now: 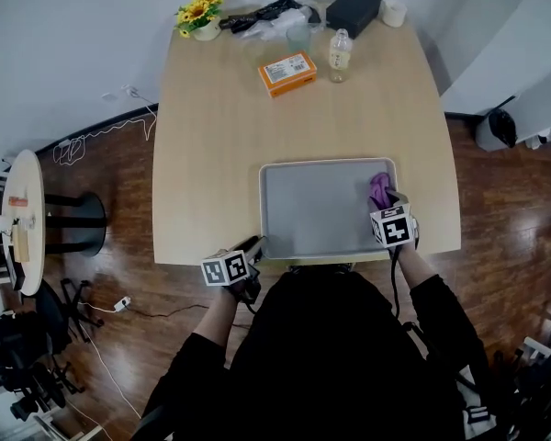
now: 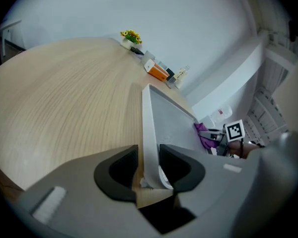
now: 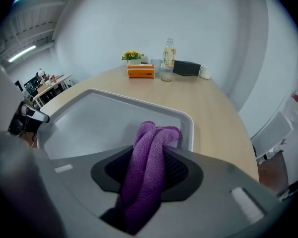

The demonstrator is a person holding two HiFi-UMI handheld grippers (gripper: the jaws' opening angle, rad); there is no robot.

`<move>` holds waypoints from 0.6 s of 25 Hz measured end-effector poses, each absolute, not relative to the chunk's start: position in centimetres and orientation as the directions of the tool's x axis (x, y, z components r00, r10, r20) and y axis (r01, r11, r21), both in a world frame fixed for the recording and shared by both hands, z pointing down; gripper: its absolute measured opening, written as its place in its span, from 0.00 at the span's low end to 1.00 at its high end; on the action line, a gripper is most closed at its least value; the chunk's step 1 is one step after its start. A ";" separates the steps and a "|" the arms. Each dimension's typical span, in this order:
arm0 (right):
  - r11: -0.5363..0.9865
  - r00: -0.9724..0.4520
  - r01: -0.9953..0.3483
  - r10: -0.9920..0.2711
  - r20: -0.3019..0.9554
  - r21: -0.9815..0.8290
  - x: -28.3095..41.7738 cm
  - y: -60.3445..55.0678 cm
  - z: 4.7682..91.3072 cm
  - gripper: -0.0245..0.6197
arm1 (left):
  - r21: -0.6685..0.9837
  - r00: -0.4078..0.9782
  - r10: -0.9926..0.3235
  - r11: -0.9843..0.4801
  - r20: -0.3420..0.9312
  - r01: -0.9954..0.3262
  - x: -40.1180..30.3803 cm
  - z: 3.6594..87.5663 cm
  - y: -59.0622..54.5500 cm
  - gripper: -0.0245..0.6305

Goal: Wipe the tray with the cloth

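Left tongs (image 2: 148,168) are pinching the tray's (image 1: 314,211) near-left rim, one jaw outside the wall and one inside, steadying it. Right tongs (image 3: 149,173) are clamping a bunched purple cloth (image 1: 378,189), whose free end is hanging down onto the tray floor by the far-right corner, close to the right wall. The tray is lying flat near the table's (image 1: 211,145) front edge.

Risks, as judged:
- The cloth is folded into a thick roll, so only a small tip is meeting the metal. Strokes may be leaving unwiped strips, the corners most of all.
- If the right tongs are pressing too low, the hard jaw tips may be scraping the tray instead of the cloth.
- The cloth dragging against the right wall could be tugging loose from the pinch.
- The left hold is narrow, on a thin rim. A hard sideways stroke may be twisting the tray out of it and pushing it toward the table's front edge.
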State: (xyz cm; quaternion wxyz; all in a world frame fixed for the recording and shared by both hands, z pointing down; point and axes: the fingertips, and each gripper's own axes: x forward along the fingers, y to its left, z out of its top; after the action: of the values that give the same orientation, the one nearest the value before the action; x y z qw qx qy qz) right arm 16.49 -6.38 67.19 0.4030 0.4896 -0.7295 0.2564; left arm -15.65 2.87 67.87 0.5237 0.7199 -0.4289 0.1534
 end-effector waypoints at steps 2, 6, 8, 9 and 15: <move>0.441 -0.227 -0.898 -0.487 0.844 0.013 14.5 -6.2 67.1 0.26 | 0.630 0.586 -0.468 -0.076 0.662 -0.773 -15.5 67.8 2.7 0.22; 0.587 -0.323 -0.810 -0.455 0.830 0.007 7.2 -6.0 67.0 0.26 | 0.668 0.603 -0.486 -0.051 0.633 -0.743 -15.3 68.0 2.5 0.22; 0.628 -0.366 -0.778 -0.432 0.824 -0.016 3.0 -5.8 67.1 0.27 | 0.686 0.615 -0.487 -0.045 0.620 -0.726 -15.4 68.0 2.7 0.22; 0.652 -0.388 -0.758 -0.417 0.822 -0.027 0.7 -5.6 67.1 0.27 | 0.691 0.622 -0.484 -0.048 0.616 -0.721 -15.5 68.0 2.7 0.22; 0.814 -0.494 -0.579 -0.305 0.814 -0.047 -12.2 -3.9 67.3 0.27 | 0.709 0.657 -0.454 -0.075 0.602 -0.701 -15.7 68.2 2.6 0.22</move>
State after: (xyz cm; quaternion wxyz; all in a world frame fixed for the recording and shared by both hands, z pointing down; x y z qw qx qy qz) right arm -12.15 -3.85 67.30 0.4303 0.2601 -0.8495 0.1596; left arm -15.67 2.57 68.24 0.5511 0.7244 -0.3986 0.1122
